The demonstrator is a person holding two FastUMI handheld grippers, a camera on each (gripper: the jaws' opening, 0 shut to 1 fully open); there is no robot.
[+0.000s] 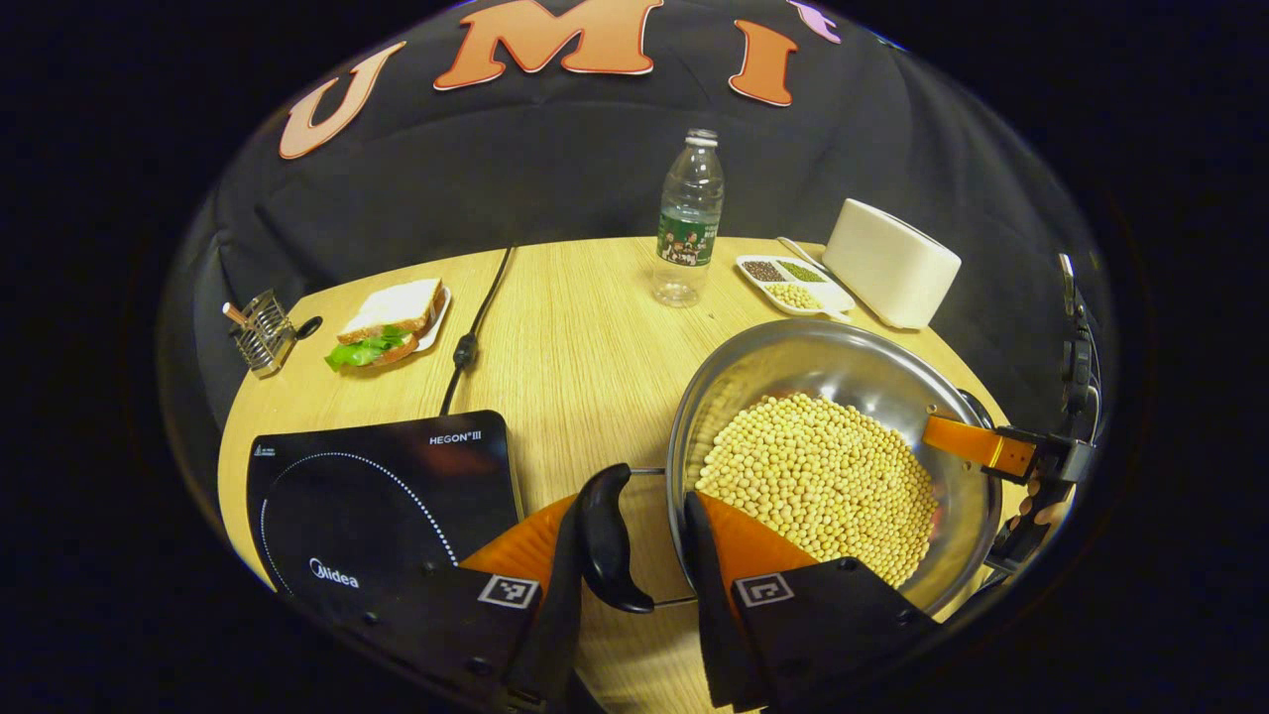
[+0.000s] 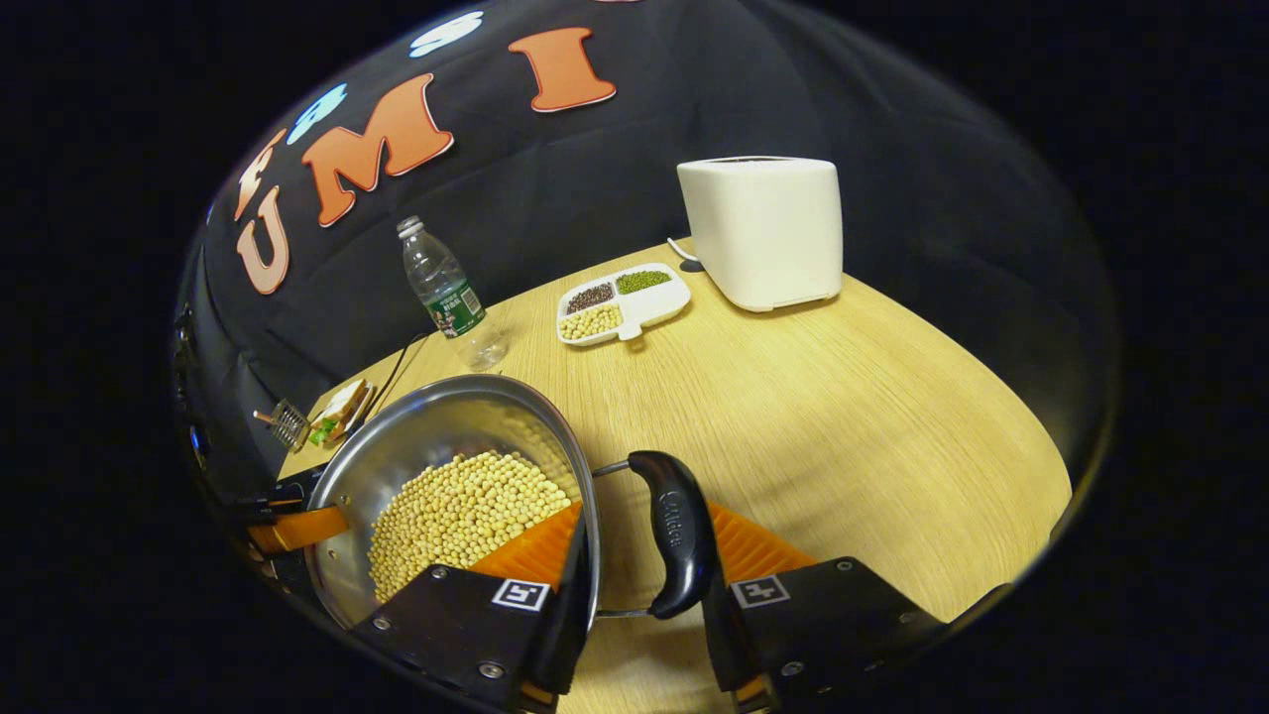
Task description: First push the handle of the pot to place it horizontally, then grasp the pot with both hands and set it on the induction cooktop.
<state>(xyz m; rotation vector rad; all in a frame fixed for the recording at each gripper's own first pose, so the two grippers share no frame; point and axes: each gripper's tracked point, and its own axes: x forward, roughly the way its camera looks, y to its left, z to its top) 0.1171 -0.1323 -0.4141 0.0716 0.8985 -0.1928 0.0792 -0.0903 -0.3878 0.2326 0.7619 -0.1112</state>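
The left claw (image 1: pixel 649 555) is seen pinching a black side handle (image 1: pixel 607 540) of the steel pot (image 1: pixel 843 372) together with its rim; the right claw (image 2: pixel 639 585) is clamped likewise on the opposite handle (image 2: pixel 674 531). The pot — heaped with soybeans (image 1: pixel 818 481) — is held between the two claws. If one side were raised faster, a tilt could be caused and beans spilled; a handle might also slip in its pinch. The induction cooktop (image 1: pixel 377 496) lies just left of the left claw on the pale wood worktop (image 2: pixel 843 416), with a water bottle (image 1: pixel 689 218), a sandwich (image 1: pixel 392 322), a divided dish (image 2: pixel 625 302) and a white appliance (image 2: pixel 763 228) farther ahead.
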